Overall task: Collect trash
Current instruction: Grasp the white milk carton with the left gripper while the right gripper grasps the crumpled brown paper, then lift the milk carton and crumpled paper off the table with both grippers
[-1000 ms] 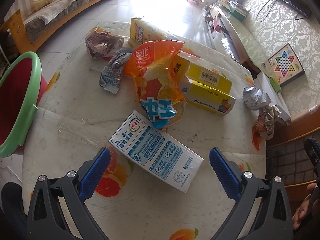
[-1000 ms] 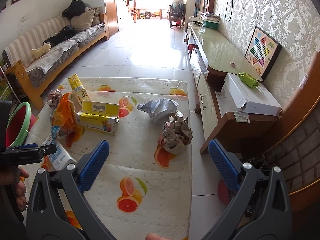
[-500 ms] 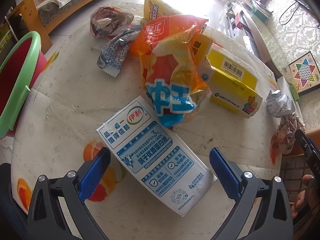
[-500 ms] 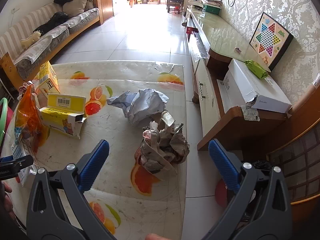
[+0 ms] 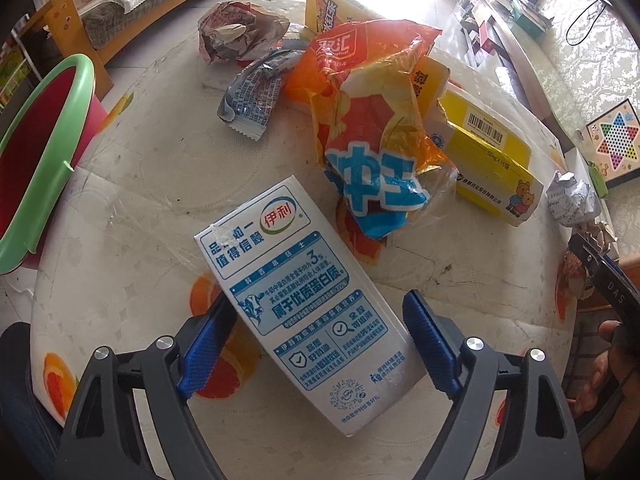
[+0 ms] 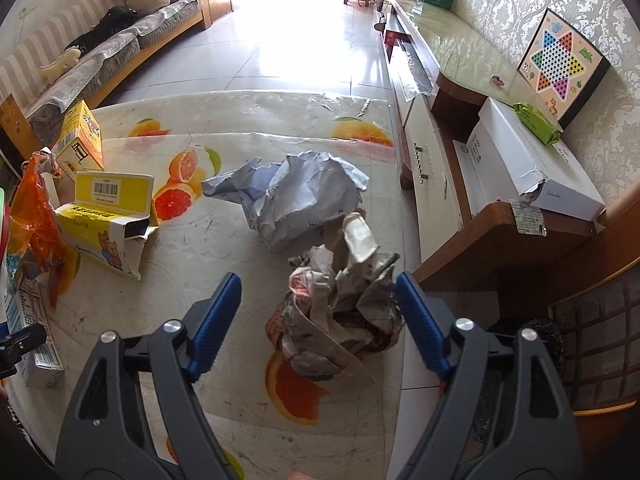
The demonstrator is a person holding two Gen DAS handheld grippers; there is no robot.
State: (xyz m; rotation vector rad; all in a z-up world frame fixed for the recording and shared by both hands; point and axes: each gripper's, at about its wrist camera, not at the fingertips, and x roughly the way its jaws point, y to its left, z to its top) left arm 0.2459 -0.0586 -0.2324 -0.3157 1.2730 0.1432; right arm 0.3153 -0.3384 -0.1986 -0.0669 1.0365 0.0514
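Note:
In the left wrist view a white and blue milk carton [image 5: 304, 288] lies flat on the fruit-print table. My left gripper [image 5: 316, 340] is open, its blue pads on either side of the carton's near end; whether they touch it I cannot tell. In the right wrist view a crumpled brown paper ball [image 6: 340, 312] sits near the table's right edge. My right gripper [image 6: 318, 324] is open with the ball between its pads, apart from them. A crumpled grey paper [image 6: 296, 200] lies just beyond.
An orange snack bag [image 5: 376, 120], yellow boxes [image 5: 488, 152], a blue wrapper [image 5: 256, 96] and another crumpled ball [image 5: 236, 32] lie behind the carton. A red bin with a green rim [image 5: 44, 152] stands at the table's left. A low wooden cabinet [image 6: 500, 232] is right of the table.
Both grippers have moved forward and down: the left now straddles the milk carton and the right now straddles the brown paper ball. Both have narrowed somewhat.

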